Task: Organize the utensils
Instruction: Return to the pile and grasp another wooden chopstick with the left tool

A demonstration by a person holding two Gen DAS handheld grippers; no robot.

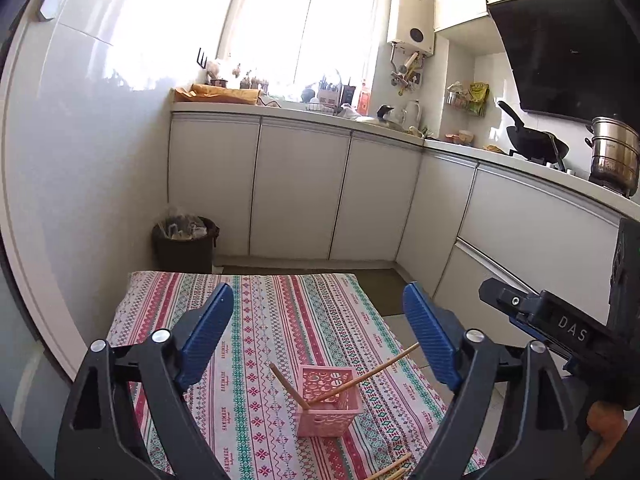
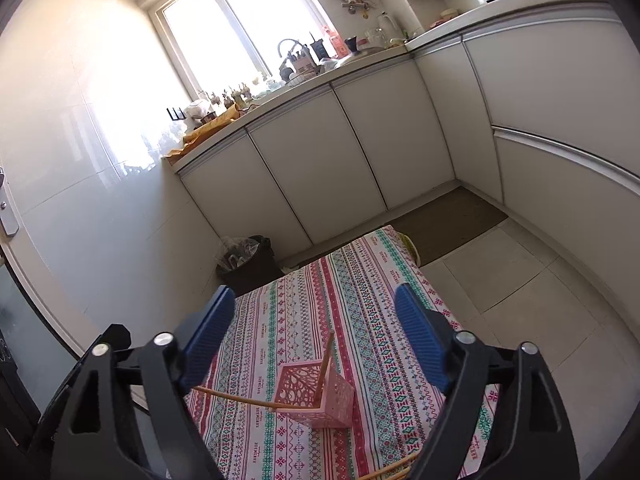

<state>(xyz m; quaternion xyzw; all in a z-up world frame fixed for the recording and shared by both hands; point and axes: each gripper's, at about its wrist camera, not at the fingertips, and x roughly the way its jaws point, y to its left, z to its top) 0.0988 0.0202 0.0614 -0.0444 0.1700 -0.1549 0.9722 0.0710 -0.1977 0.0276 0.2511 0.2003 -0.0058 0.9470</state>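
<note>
A pink lattice basket (image 1: 326, 404) (image 2: 316, 396) stands on a table under a striped patterned cloth (image 1: 256, 320) (image 2: 360, 300). Two wooden chopsticks lean in it: one (image 1: 290, 386) tilts left, the other (image 1: 368, 376) sticks out over the right rim. In the right wrist view one chopstick (image 2: 325, 368) stands nearly upright and the other (image 2: 232, 396) lies out to the left. More chopsticks (image 1: 394, 468) (image 2: 396, 470) lie on the cloth at the near edge. My left gripper (image 1: 320, 320) and right gripper (image 2: 316, 320) both hover above the basket, open and holding nothing. The right gripper's body (image 1: 560, 328) shows at the left view's right edge.
White kitchen cabinets (image 1: 300, 192) run along the back and right under a cluttered counter. A black wok (image 1: 536, 140) and a steel pot (image 1: 614, 156) sit on the stove. A dark waste bin (image 1: 186, 240) (image 2: 248, 260) stands beyond the table's far left corner. Tiled floor (image 2: 520, 288) lies to the right.
</note>
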